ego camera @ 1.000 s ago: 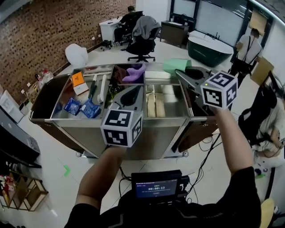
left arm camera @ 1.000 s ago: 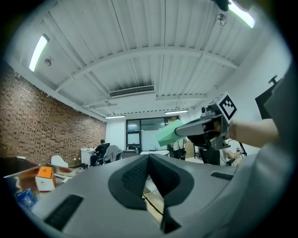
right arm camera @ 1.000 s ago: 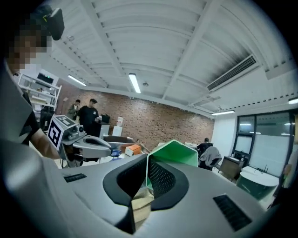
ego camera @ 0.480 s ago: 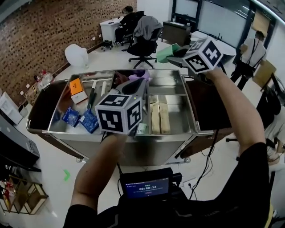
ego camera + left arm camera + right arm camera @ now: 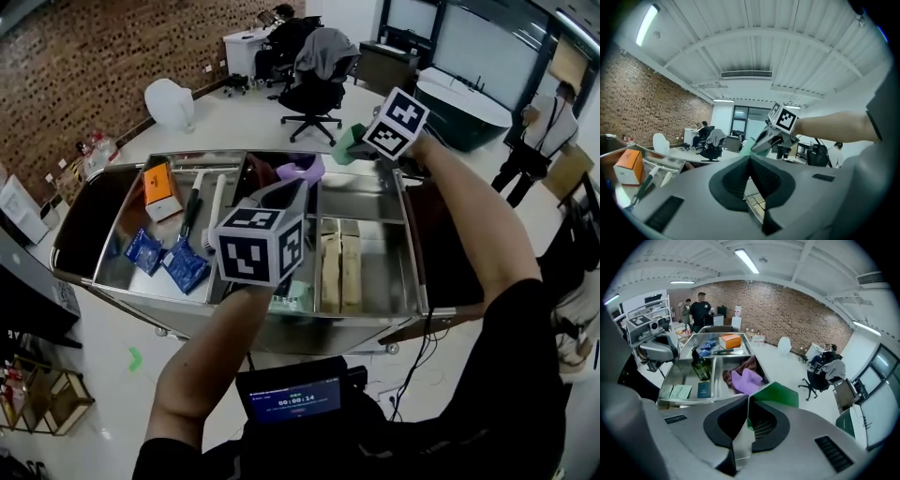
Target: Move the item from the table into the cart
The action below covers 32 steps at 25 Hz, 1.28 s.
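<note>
Left gripper (image 5: 296, 186): held in front of the chest, close to level. Its jaws are pressed together with nothing between them. The left marker cube (image 5: 258, 246) faces back toward the person. The left forearm (image 5: 202, 366) is bare and reaches straight forward, elbow bent, with a dark sleeve at the upper arm.

Right gripper (image 5: 356, 145): carried farther out, tipped downward and angled toward the person's left. Its jaws are clamped on a green flat item (image 5: 780, 394). The right arm (image 5: 469, 220) is stretched well forward, nearly straight, forearm bare. The right marker cube (image 5: 396, 122) sits just past the wrist. The two grippers are apart, the right beyond the left.

Purple cloth (image 5: 746, 379), orange box (image 5: 159, 180), blue packets (image 5: 186, 268), silver cart (image 5: 361, 208), green item (image 5: 780, 394)
</note>
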### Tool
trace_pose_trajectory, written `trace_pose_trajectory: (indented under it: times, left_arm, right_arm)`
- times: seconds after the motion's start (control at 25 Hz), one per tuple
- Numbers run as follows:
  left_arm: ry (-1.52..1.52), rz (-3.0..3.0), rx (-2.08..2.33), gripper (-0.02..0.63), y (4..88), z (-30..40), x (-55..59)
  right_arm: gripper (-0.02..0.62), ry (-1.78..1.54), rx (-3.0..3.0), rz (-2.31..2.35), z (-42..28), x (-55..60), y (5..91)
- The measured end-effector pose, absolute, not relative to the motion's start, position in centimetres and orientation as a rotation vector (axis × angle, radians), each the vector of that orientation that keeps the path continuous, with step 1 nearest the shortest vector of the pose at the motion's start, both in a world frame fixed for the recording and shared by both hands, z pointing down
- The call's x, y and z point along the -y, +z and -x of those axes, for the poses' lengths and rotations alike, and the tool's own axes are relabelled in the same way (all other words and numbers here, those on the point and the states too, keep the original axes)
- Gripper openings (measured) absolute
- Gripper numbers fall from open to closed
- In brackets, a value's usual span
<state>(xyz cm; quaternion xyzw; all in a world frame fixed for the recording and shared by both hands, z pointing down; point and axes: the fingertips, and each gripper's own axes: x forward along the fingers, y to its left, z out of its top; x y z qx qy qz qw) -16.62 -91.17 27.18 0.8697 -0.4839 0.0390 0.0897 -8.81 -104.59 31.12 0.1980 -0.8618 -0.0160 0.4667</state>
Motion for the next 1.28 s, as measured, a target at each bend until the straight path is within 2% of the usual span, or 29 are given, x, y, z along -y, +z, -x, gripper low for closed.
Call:
trace_pose_trajectory:
  times: [0.48, 1.28]
  left_arm:
    - [0.23, -2.567, 1.407, 0.0, 31.3, 14.9, 95.3]
    - [0.253, -2.523, 1.416, 0.0, 34.1, 16.5, 97.2]
  right_arm:
    - [0.002, 0.041, 1.839, -0.289, 8.3, 112.4, 41.7]
    - [0.011, -0.008, 1.69, -0.163, 10.4, 114.1, 46.8]
